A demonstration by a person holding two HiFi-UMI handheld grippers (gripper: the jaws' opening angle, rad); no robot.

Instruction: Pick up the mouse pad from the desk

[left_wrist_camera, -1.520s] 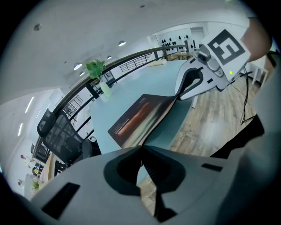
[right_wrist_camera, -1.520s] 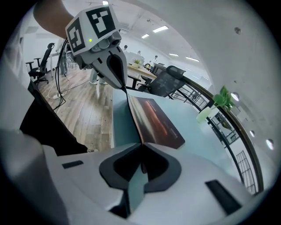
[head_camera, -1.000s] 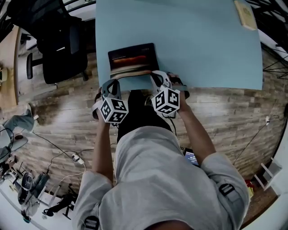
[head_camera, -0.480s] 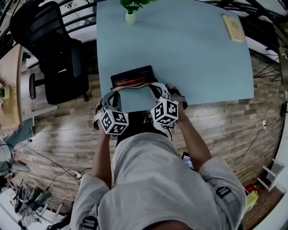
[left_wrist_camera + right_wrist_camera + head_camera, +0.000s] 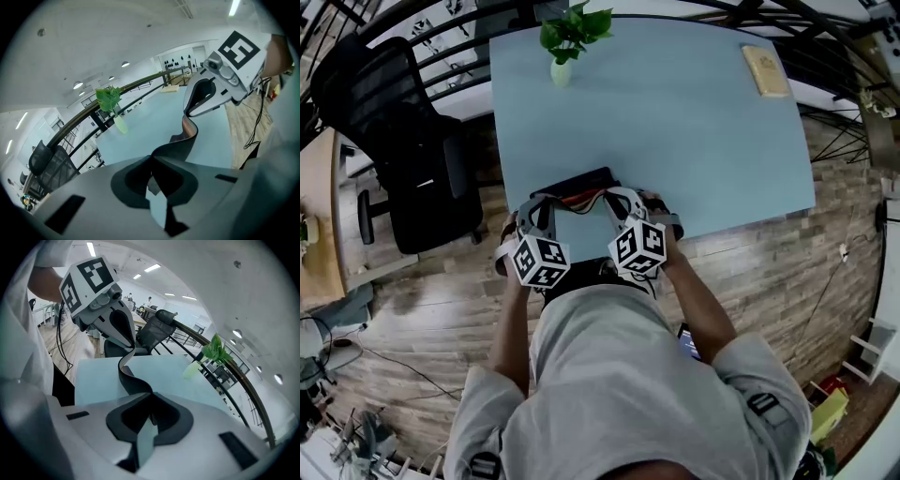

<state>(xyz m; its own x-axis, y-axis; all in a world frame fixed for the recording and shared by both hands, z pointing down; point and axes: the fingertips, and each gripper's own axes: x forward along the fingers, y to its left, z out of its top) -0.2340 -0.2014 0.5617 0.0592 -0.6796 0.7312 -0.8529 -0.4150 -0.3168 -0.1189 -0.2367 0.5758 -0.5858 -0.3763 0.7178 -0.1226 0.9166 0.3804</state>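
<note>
Left hand-held gripper [image 5: 151,164]: jaws narrow, pinched on one end of the mouse pad [image 5: 180,146].
Right hand-held gripper [image 5: 151,404]: jaws narrow too, pinched on the pad's other end.
Vase [image 5: 562,71]: small, pale, near the table's [image 5: 703,122] far left corner; holds a green leafy plant [image 5: 574,28].
Mouse pad: slung between both grippers over the table's near edge, toward the left corner.
Book [image 5: 766,70]: tan, flat, at the far right corner.
Chair [image 5: 403,141]: black office type, off the left edge.
Materials: pad thin, dark, floppy, bent in an S-wave; table light blue, smooth.
</note>
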